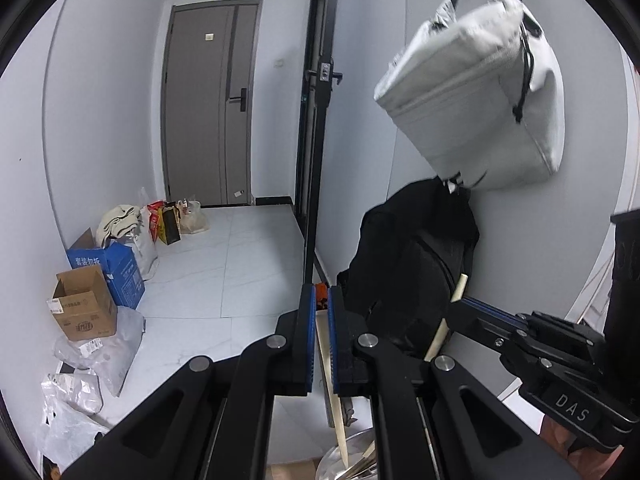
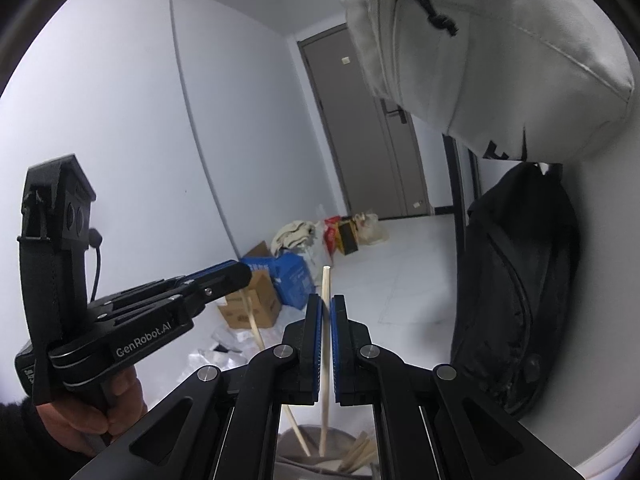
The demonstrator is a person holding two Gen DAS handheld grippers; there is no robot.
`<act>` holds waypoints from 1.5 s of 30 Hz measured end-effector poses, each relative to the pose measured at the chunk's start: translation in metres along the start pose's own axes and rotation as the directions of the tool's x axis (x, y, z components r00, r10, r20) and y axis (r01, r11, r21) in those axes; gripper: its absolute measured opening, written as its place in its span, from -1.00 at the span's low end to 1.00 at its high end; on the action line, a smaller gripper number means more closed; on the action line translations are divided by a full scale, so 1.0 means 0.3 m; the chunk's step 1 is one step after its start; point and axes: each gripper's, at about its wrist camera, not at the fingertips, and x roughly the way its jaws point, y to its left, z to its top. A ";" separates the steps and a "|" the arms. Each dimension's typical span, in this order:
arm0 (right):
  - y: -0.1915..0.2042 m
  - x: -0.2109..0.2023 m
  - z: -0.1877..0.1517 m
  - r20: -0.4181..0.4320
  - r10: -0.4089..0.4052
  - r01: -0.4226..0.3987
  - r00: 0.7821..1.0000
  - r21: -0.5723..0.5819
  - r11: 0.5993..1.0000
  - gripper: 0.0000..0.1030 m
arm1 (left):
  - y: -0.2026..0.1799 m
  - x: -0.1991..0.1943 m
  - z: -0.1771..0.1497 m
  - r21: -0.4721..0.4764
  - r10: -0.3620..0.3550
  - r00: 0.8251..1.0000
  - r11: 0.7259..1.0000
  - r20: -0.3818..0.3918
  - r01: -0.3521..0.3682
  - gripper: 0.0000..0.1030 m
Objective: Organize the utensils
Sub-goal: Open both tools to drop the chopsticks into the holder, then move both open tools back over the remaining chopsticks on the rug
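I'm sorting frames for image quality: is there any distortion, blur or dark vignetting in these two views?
Left wrist view: strong fisheye bending, the dark door frame bows, black corners ring the image, and the white bag looks slightly soft. Right wrist view: the same curved walls and dark rim; the white bag up close is soft, while the chopstick in the right claw is sharp.

The right hand-held gripper [image 2: 326, 332] clamps an upright chopstick [image 2: 325, 360] above a metal bowl [image 2: 292, 444].

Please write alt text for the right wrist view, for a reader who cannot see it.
The right gripper holds one upright wooden chopstick between its fingers, above a metal bowl. At left, the left gripper holds another.
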 end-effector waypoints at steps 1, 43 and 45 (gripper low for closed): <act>0.006 0.004 -0.006 -0.001 -0.001 0.001 1.000 -0.006 1.000 -0.93 | -0.005 0.007 -0.003 0.011 0.002 1.000 1.000 -0.002 -0.002 -0.97; -0.126 -0.053 -0.211 -0.058 0.117 -0.104 0.991 0.196 0.975 0.07 | 0.061 -0.006 -0.187 -0.151 -0.176 0.968 0.977 -0.177 0.150 -0.32; -0.125 -0.080 -0.232 -0.066 0.104 -0.089 0.992 0.205 0.975 0.22 | 0.051 -0.026 -0.197 -0.150 -0.120 0.976 0.984 -0.180 0.093 -0.14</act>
